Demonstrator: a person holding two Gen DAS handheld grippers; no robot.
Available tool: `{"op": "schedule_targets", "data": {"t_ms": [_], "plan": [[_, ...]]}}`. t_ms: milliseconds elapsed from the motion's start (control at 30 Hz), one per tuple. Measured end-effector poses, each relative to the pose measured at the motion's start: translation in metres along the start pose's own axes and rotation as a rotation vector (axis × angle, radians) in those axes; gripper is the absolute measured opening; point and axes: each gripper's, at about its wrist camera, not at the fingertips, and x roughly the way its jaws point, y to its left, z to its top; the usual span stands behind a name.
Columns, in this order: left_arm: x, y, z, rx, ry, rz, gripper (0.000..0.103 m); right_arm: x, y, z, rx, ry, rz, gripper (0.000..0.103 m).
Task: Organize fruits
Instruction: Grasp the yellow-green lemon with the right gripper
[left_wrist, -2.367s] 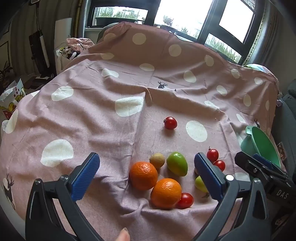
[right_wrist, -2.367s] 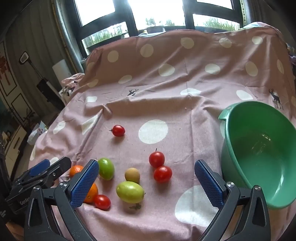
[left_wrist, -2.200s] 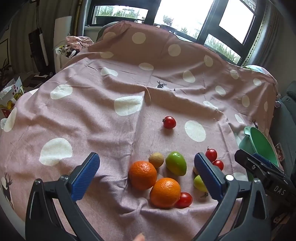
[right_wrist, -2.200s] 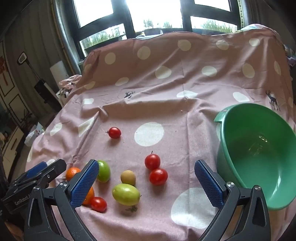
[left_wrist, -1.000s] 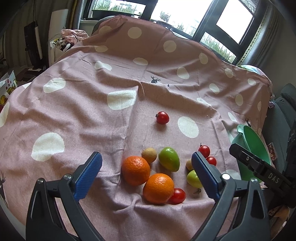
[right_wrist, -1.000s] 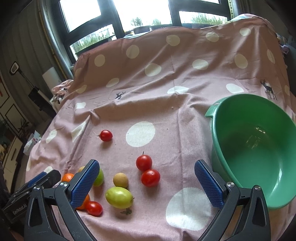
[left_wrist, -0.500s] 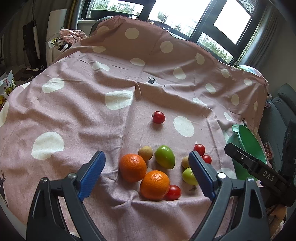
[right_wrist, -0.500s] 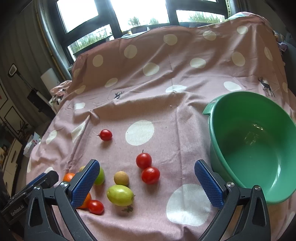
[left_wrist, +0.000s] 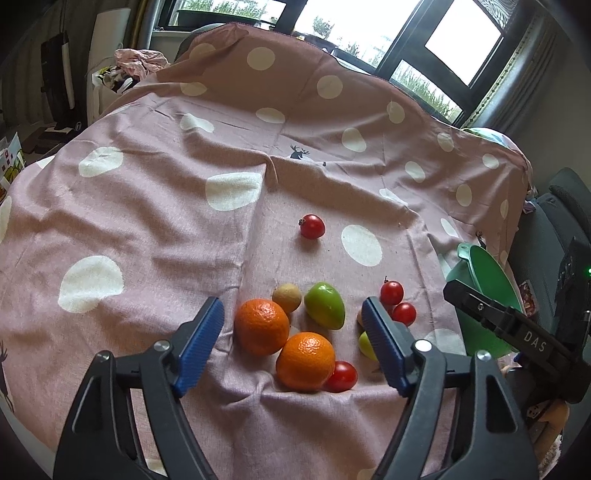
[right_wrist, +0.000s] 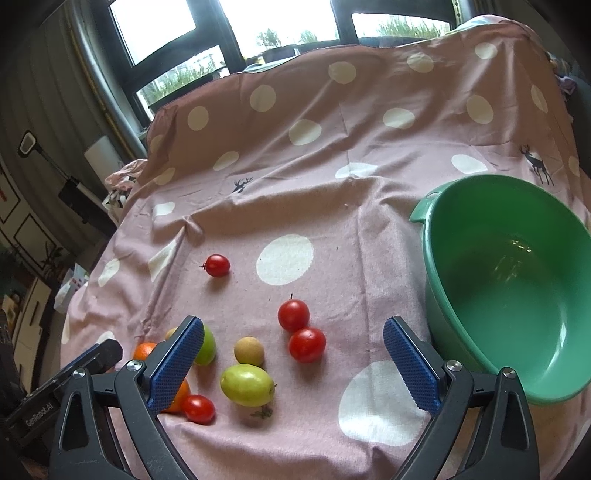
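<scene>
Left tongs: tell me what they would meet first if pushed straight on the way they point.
Probably the two round oranges: the left tongs, open with jaws just closing, frame the nearer orange and the farther orange. Depth is unclear; nothing sits between the pads yet.

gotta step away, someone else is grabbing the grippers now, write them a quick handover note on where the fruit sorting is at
Left gripper: open, holds nothing; its jaws have just been closing, with the two oranges lying below the gap.
Right gripper: open, holds nothing; its jaws have just been closing a little, above the paired red tomatoes.
Green basin: on the spotted cloth to the right, no fruit in it.
Loose on the cloth: both oranges, two green fruits, two small tan fruits, a tomato by the near orange, a lone tomato farther back.
Done: nothing moved into the basin.
Left: every fruit.
</scene>
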Motion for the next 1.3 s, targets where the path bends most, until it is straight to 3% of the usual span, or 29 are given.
{"op": "schedule_targets", "data": {"t_ms": [167,300,467,700,1067,1300], "plan": [[0.005,-0.009,-0.002,0.028,0.042,-0.023,0.064,0.003,-0.002,0.000,0.040,0.059,0.086,0.084],[0.009,-0.028,-0.007,0.066,0.078,-0.102,0.058,0.007,-0.003,-0.002,0.053,0.109,0.143,0.078],[0.032,-0.055,-0.017,0.104,0.176,-0.147,0.046,0.020,-0.008,-0.007,0.098,0.182,0.168,0.062],[0.055,-0.069,-0.022,0.108,0.261,-0.177,0.044,0.035,-0.017,-0.011,0.165,0.258,0.214,0.061],[0.071,-0.069,-0.022,0.126,0.285,-0.125,0.044,0.055,-0.014,-0.019,0.179,0.336,0.256,0.056],[0.076,-0.074,-0.025,0.147,0.300,-0.133,0.043,0.064,-0.016,-0.020,0.185,0.365,0.262,0.053]]}}
